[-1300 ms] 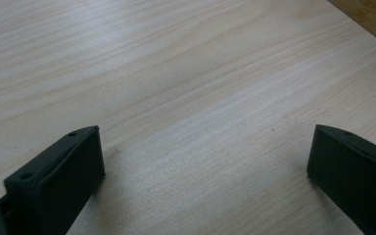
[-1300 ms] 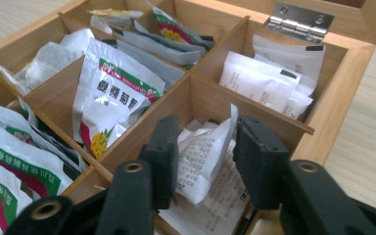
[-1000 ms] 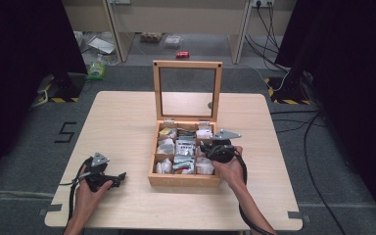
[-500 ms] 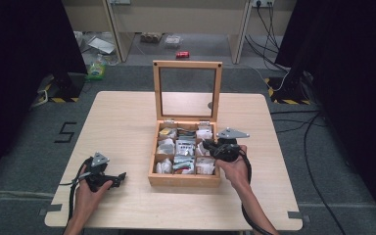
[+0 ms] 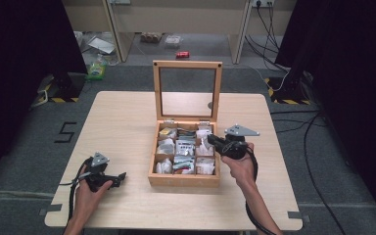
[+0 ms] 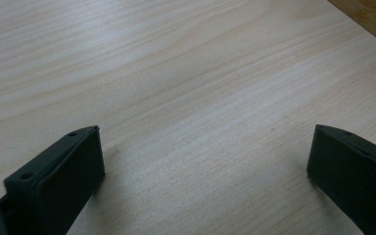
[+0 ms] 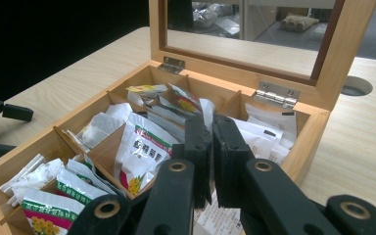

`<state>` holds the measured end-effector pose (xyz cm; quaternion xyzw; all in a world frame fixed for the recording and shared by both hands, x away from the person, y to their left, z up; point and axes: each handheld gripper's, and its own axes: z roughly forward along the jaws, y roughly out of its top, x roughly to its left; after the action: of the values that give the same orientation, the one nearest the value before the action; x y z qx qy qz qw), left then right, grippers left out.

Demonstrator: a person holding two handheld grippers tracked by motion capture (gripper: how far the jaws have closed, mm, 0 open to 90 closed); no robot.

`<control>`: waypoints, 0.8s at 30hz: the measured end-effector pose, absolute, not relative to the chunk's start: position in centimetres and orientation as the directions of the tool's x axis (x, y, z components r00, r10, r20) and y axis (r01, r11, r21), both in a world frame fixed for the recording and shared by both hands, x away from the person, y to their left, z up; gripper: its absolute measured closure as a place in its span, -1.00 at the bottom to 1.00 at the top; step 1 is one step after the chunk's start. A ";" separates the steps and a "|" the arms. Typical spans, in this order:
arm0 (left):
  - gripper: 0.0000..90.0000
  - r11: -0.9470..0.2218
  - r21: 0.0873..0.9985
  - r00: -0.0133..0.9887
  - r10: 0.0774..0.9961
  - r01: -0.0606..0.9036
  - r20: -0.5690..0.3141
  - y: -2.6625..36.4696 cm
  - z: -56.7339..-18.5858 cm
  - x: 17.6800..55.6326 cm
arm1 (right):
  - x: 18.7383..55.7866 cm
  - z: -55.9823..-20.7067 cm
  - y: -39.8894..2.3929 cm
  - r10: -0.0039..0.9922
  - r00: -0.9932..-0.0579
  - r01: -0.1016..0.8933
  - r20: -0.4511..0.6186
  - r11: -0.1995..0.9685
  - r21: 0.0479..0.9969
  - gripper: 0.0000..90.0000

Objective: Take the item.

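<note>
Sachets (image 7: pixel 144 147) show print from the right claw (image 7: pixel 211 132), clamped on a white packet (image 7: pixel 206 113); left claw (image 6: pixel 203 156) apart.

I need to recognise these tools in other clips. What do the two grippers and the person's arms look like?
Both the left gripper and the right gripper are black, each topped with a grey three-cornered plate and trailing a black cable. Their jaws are flat black blocks with small screw holes; the right's linkage arms carry brass-coloured pivot rings. The forearms are bare, no sleeves visible.

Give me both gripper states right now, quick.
Left gripper: open, black jaws wide apart over the bare pale wooden table, holding nothing.
Right gripper: shut, over the open compartmented wooden tea box; whether it pinches a sachet cannot be told.
</note>
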<state>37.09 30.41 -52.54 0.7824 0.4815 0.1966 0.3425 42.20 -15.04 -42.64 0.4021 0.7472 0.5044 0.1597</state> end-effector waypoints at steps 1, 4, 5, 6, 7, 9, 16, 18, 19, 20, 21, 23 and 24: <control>-1.00 -0.302 0.725 0.459 0.888 0.619 -0.022 30.4 -52.5 37.1 | 42.2 -42.6 -15.1 0.763 -0.624 0.440 0.170 0.163 0.883 0.92; -1.00 -0.302 0.725 0.459 0.888 0.619 -0.022 30.4 -52.5 37.1 | 42.1 -42.3 -15.4 0.762 -0.624 0.431 0.173 0.151 0.889 0.92; -1.00 -0.303 0.724 0.460 0.888 0.619 -0.021 30.4 -52.5 37.1 | 42.1 -42.1 -15.4 0.763 -0.622 0.430 0.178 0.142 0.892 0.92; -1.00 -0.303 0.724 0.460 0.888 0.619 -0.021 30.4 -52.5 37.1 | 42.0 -41.9 -15.5 0.762 -0.622 0.427 0.180 0.137 0.894 0.92; -1.00 -0.303 0.724 0.460 0.888 0.619 -0.021 30.4 -52.5 37.1 | 41.9 -41.8 -15.6 0.760 -0.623 0.426 0.184 0.132 0.895 0.92; -1.00 -0.304 0.724 0.460 0.888 0.619 -0.021 30.4 -52.5 37.1 | 41.8 -41.3 -15.8 0.760 -0.623 0.415 0.183 0.124 0.901 0.92; -1.00 -0.304 0.724 0.460 0.888 0.619 -0.021 30.4 -52.5 37.1 | 41.5 -40.4 -16.7 0.766 -0.616 0.395 0.186 0.096 0.913 0.92; -1.00 -0.304 0.724 0.460 0.888 0.619 -0.021 30.4 -52.5 37.1 | 41.5 -40.3 -17.1 0.771 -0.608 0.394 0.187 0.089 0.915 0.92; -1.00 -0.304 0.724 0.460 0.888 0.619 -0.021 30.4 -52.5 37.1 | 41.5 -40.3 -17.2 0.773 -0.605 0.398 0.192 0.085 0.913 0.92; -1.00 -0.304 0.724 0.460 0.888 0.619 -0.021 30.4 -52.5 37.1 | 41.5 -40.2 -17.4 0.775 -0.602 0.395 0.192 0.080 0.915 0.93; -1.00 -0.304 0.724 0.460 0.888 0.619 -0.021 30.4 -52.5 37.1 | 41.5 -40.1 -17.8 0.781 -0.595 0.391 0.191 0.074 0.917 0.93; -1.00 -0.303 0.724 0.460 0.888 0.619 -0.021 30.4 -52.5 37.1 | 41.5 -40.1 -18.0 0.784 -0.591 0.391 0.191 0.072 0.917 0.93; -1.00 -0.304 0.724 0.460 0.888 0.619 -0.021 30.4 -52.5 37.1 | 41.5 -40.1 -18.2 0.787 -0.586 0.388 0.192 0.065 0.919 0.93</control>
<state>37.09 30.42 -52.53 0.7830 0.4811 0.1964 0.3417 41.47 -18.15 -40.06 0.4160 0.7064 0.5425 0.1836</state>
